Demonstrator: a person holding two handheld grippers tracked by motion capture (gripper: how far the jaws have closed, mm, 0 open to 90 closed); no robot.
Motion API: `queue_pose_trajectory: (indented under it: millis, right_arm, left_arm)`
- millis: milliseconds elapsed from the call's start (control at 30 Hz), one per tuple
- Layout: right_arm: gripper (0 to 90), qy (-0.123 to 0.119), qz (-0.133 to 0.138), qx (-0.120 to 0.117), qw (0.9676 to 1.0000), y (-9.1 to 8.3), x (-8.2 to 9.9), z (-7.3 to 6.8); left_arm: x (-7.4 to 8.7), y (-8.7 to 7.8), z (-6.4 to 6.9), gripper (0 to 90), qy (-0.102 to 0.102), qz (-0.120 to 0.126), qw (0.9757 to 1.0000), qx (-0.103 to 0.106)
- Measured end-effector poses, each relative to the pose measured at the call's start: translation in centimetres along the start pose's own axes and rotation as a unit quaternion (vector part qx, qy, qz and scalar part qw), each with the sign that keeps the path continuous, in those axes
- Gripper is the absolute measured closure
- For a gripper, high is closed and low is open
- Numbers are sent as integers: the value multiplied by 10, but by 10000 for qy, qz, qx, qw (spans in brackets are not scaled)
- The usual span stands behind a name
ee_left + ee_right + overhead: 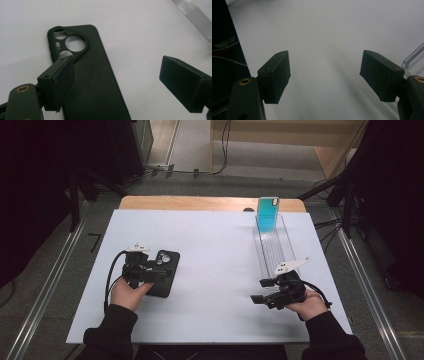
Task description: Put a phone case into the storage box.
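Case: matte black rubbery phone case [92, 82] lies flat, back up, at nine o'clock on the white table [215, 270].
Left gripper [120, 82]: jaws spread, nothing pinched; straddle the case's long edges squarely before squeezing.
Right gripper [329, 75]: jaws apart, empty, beside the clear plastic rack [272, 247] at three o'clock.

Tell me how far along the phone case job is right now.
Done: one teal phone case stands in the clear rack. In hand: nothing gripped; the left gripper is open over the black phone case, which lies flat on the white table. The right gripper is open and empty. Left: probably racking the black case.
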State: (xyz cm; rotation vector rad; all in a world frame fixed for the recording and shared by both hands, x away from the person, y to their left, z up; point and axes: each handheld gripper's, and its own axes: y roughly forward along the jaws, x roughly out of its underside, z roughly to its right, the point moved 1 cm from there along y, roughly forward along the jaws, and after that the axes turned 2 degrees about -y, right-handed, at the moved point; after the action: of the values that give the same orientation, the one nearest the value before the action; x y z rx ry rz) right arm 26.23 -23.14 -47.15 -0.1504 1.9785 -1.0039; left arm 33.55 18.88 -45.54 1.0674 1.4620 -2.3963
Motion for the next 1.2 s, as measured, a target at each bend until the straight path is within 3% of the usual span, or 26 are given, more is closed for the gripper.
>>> queue_pose_trajectory:
  millis: [233, 533, 900, 1033, 1200]
  right_arm:
    - [225, 15, -19, 31, 10000, 0, 0, 0]
    - [225, 7, -31, 43, 10000, 0, 1, 0]
    - [225, 22, -49, 49, 10000, 0, 0, 0]
    - [225, 19, -54, 49, 10000, 0, 1, 0]
    - [225, 29, -54, 54, 10000, 1, 0, 0]
  left_arm:
    - [-5, 14, -2, 132, -130, 55, 9994, -312]
    - [-3, 28, -1, 133, 33, -43, 9980, -624]
    - [4, 38, -6, 132, -29, -290, 9968, -742]
    - [5, 38, -6, 130, 47, -299, 9966, -766]
    - [6, 40, -8, 130, 1, -455, 9942, -972]
